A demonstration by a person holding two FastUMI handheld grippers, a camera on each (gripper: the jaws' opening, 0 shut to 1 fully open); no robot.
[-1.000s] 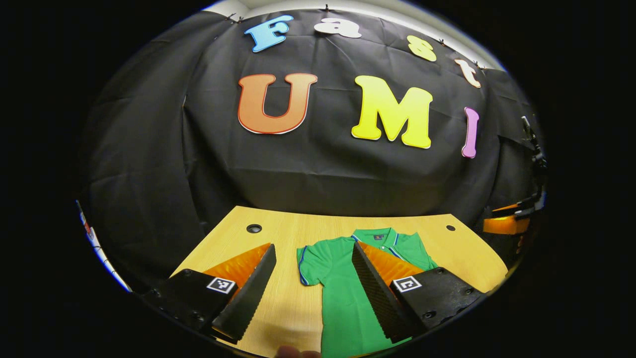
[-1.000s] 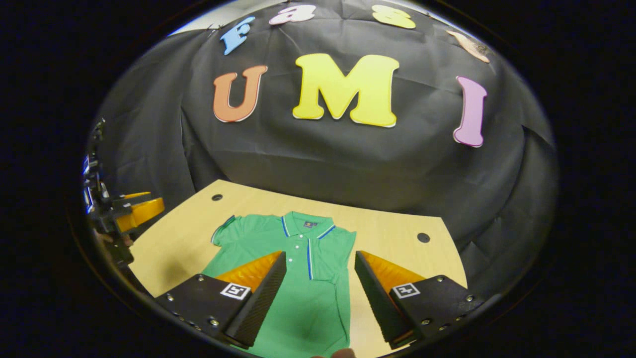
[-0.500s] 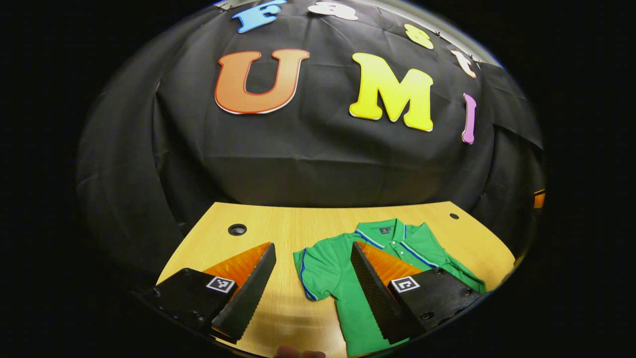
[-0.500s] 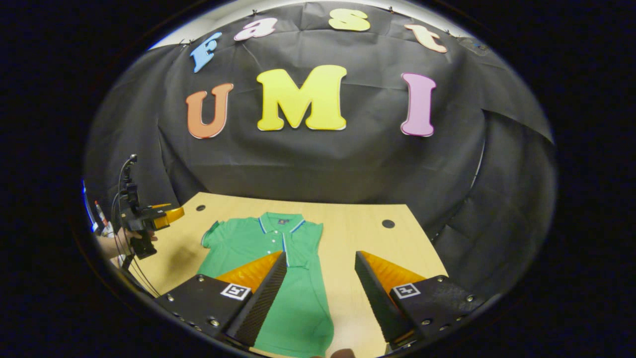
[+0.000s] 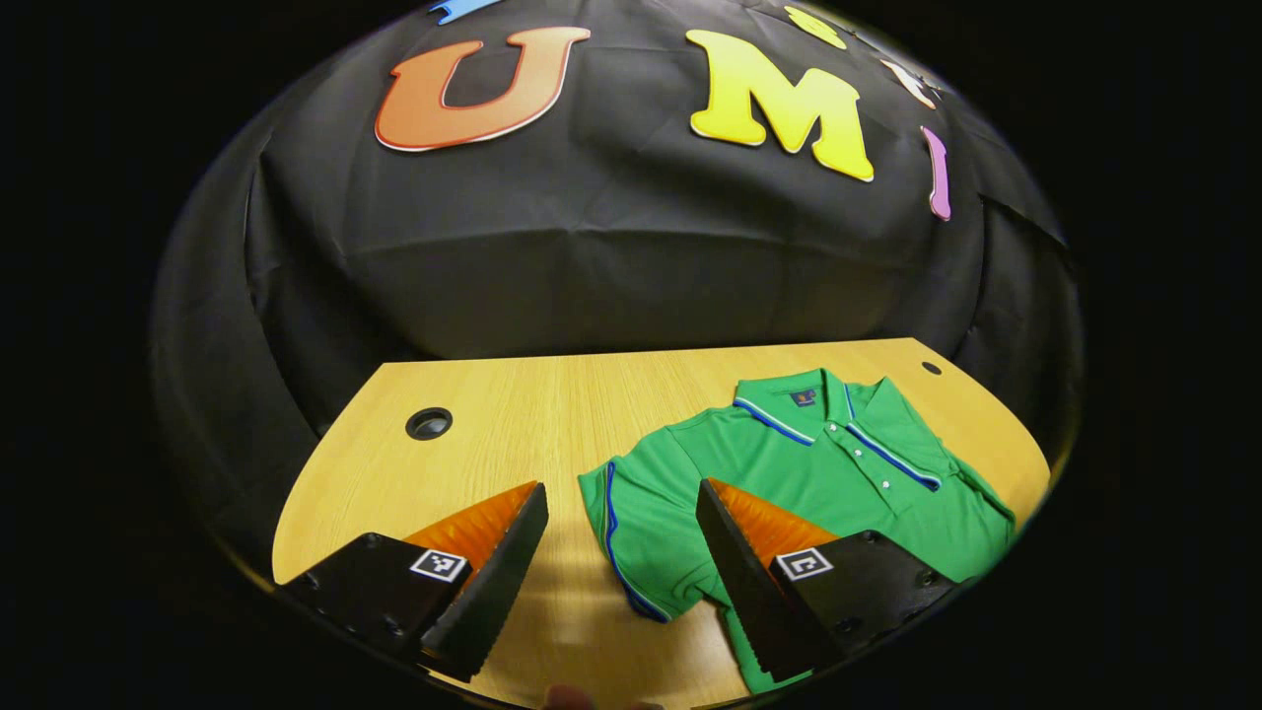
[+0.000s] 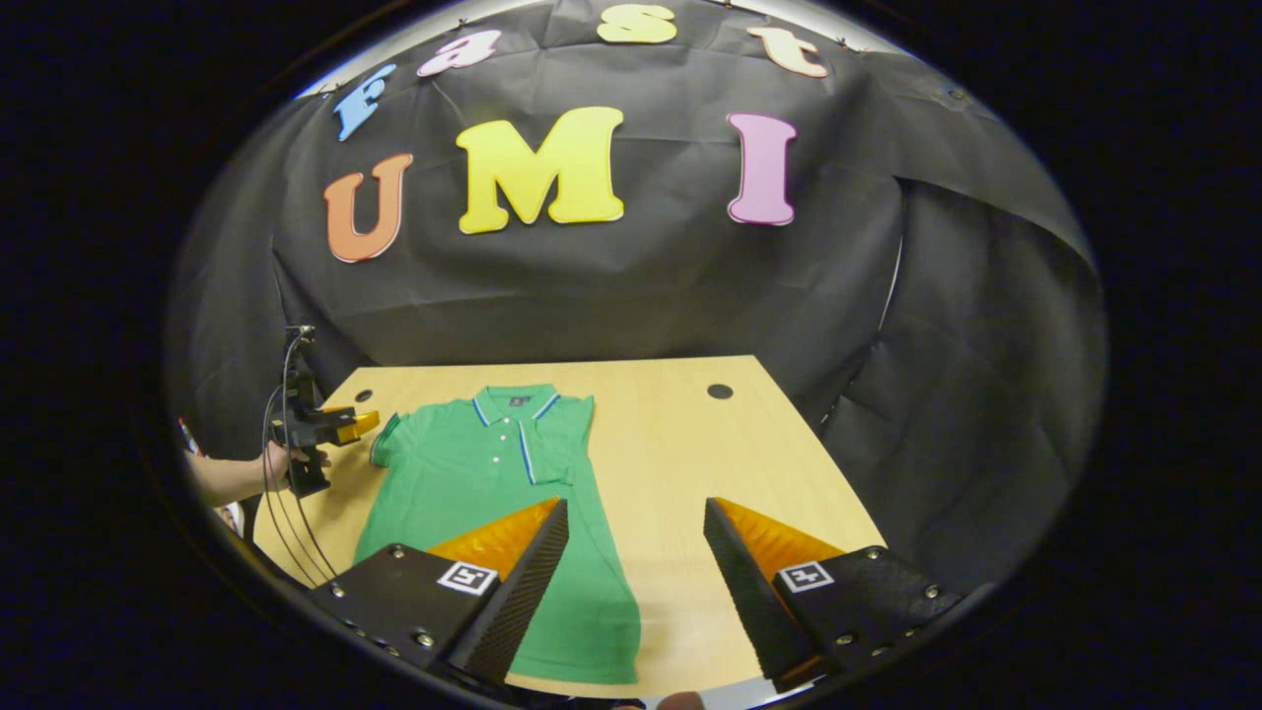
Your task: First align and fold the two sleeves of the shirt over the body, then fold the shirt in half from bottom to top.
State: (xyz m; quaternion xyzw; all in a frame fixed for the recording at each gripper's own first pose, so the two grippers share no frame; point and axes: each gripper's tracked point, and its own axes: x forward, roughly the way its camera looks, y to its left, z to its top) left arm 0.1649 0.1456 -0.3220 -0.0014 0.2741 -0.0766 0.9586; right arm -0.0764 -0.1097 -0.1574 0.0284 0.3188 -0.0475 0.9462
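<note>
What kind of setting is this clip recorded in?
Likely a staged recording booth, not a home: black cloth wall, a wooden table with cable holes, and one green polo shirt laid flat.

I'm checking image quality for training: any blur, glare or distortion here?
Left gripper view: sharp, table edge bowed by fisheye, soft shadow between the fingers. Right gripper view: sharp too, shirt evenly lit, no glare, table edges curved.

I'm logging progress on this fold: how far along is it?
One sleeve looks folded: the shirt has a straight edge on the right gripper's side. In hand: the left gripper, open, straddles the other sleeve, which lies spread flat. Left: folding that sleeve, then the bottom-to-top fold.
</note>
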